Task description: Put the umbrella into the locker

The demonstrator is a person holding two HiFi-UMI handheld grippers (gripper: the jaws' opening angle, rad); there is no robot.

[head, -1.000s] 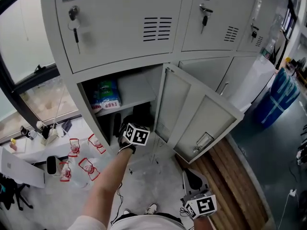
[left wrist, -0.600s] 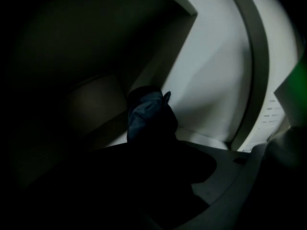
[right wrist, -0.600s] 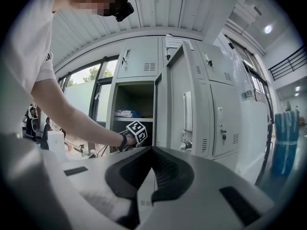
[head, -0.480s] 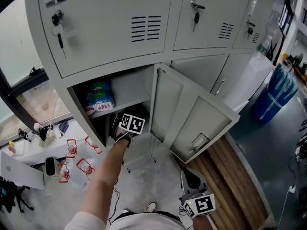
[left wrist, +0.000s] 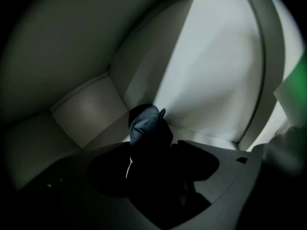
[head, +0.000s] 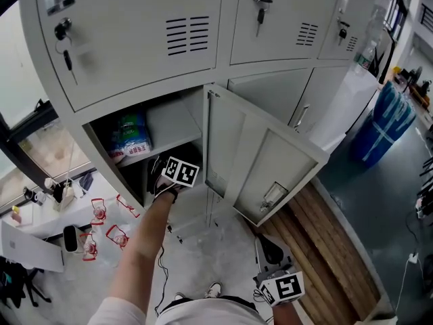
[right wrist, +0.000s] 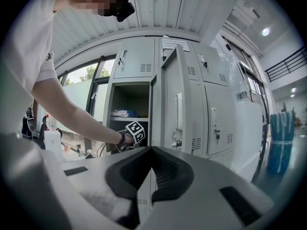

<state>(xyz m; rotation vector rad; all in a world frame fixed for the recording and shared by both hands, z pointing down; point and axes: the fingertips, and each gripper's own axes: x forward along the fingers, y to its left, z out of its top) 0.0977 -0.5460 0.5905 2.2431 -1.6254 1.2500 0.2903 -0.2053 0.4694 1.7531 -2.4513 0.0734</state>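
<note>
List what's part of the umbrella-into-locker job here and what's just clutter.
Job: umbrella, inside the locker below the shelf; open door; left gripper, jaws have just been opening, umbrella between them.
Clutter: blue-green packet on the shelf; blue drum; red-trimmed items on the floor; key in the upper door.

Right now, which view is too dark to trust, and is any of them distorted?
Left gripper view: deep shadow inside the locker, the umbrella mostly a dark shape on the pale wall. Head view: evenly lit, sharp. Right gripper view: bright, strong fisheye bending the open door, black corners.
</note>
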